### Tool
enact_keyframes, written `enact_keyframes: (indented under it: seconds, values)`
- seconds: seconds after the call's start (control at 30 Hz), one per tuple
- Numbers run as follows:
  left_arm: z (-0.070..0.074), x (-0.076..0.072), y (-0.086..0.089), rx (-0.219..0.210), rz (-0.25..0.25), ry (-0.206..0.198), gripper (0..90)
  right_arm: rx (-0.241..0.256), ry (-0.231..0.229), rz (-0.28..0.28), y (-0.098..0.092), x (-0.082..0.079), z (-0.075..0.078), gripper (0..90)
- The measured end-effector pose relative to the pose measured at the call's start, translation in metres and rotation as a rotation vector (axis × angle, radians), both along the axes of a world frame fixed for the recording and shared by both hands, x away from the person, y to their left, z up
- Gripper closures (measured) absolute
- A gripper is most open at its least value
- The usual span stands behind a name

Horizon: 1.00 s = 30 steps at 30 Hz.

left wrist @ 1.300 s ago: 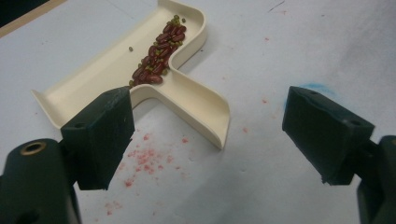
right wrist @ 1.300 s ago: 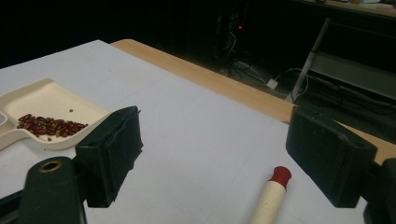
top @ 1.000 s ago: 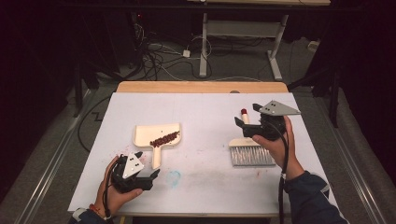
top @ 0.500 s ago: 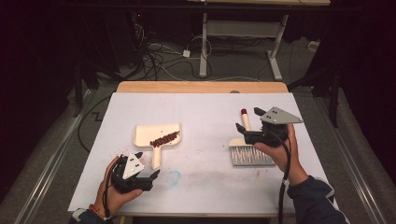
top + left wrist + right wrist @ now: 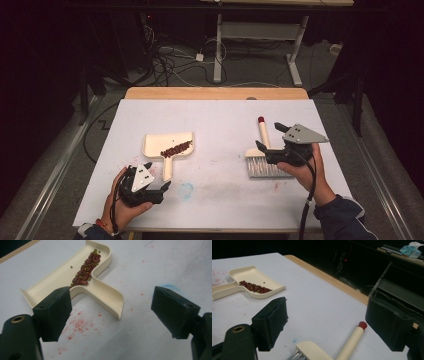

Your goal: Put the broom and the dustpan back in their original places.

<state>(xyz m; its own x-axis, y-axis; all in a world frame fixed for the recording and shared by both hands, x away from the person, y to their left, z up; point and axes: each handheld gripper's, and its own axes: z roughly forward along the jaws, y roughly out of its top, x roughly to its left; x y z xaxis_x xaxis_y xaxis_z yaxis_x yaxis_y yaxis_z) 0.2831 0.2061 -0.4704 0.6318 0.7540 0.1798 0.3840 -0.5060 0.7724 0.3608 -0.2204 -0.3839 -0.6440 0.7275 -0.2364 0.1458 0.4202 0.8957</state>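
Since the earlier frame, the right gripper (image 5: 272, 143) has lowered over the brush (image 5: 262, 152), jaws released. Beans (image 5: 176, 148) sit in the dustpan (image 5: 169, 146) (sweeping looks done); left gripper (image 5: 159, 187), released, waits near its handle.

I am working at a table (image 5: 215, 92) whose white sheet (image 5: 220, 115) is leaving a strip of pale wood showing along its far edge, with the room around me lying in near darkness. Beyond it, a tangle of cables (image 5: 170, 55) is trailing across the grey floor (image 5: 250, 70), and a second table's white metal legs (image 5: 296, 47) are standing behind.
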Motion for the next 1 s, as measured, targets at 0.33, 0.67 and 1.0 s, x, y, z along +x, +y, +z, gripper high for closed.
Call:
enact_keyframes:
  seconds: [0.33,0.67,1.0]
  values:
    - [-0.001,0.000,0.000,0.002,0.005,0.000,17.1,-0.001,-0.031,0.012,-0.012,-0.011,-0.010,17.9]
    - [0.000,0.000,-0.001,0.004,0.006,-0.009,17.4,-0.024,-0.030,0.013,-0.022,-0.021,-0.025,17.9]
    - [-0.001,0.000,-0.001,0.016,0.001,-0.006,17.4,-0.025,0.004,0.011,-0.031,-0.035,-0.049,17.9]
